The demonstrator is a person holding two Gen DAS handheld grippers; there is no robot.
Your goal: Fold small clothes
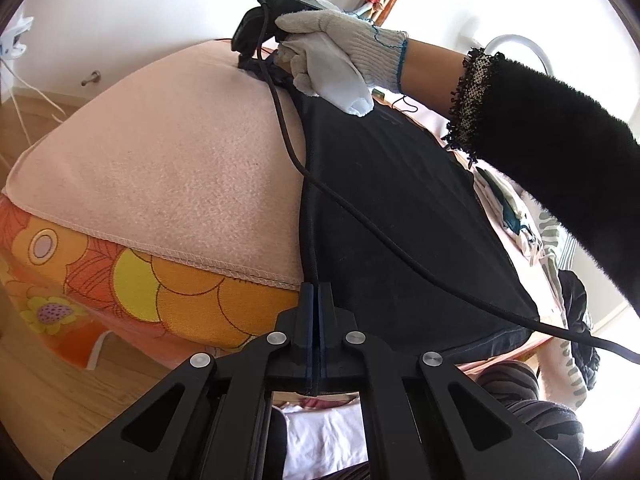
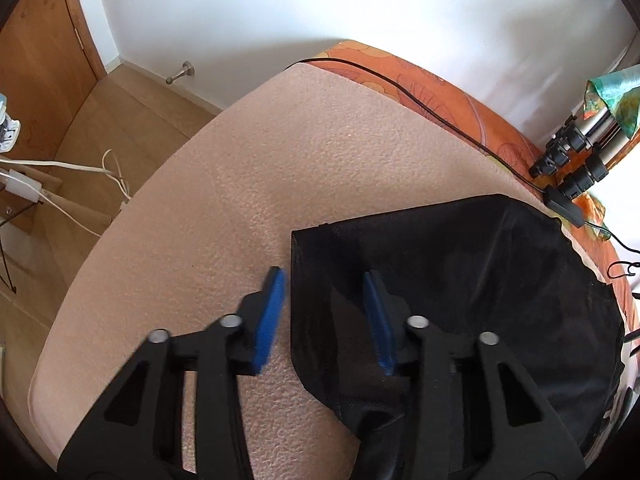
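A black garment (image 1: 400, 216) lies flat on a pink blanket (image 1: 168, 160). My left gripper (image 1: 319, 292) is shut on the garment's near left edge. In the left wrist view the right gripper (image 1: 256, 62), held by a white-gloved hand (image 1: 332, 52), rests at the garment's far corner. In the right wrist view my right gripper (image 2: 325, 280) is open, its blue pads (image 2: 272, 316) straddling the left edge of the black garment (image 2: 460, 280) on the pink blanket (image 2: 240, 184).
An orange flowered sheet (image 1: 168, 296) lies under the blanket. A black cable (image 1: 360, 216) crosses the garment. More clothes (image 1: 532, 232) pile at the right. A tripod (image 2: 576, 152) and cable (image 2: 440, 116) sit at the bed's far side. Wooden floor (image 2: 132, 104) lies to the left.
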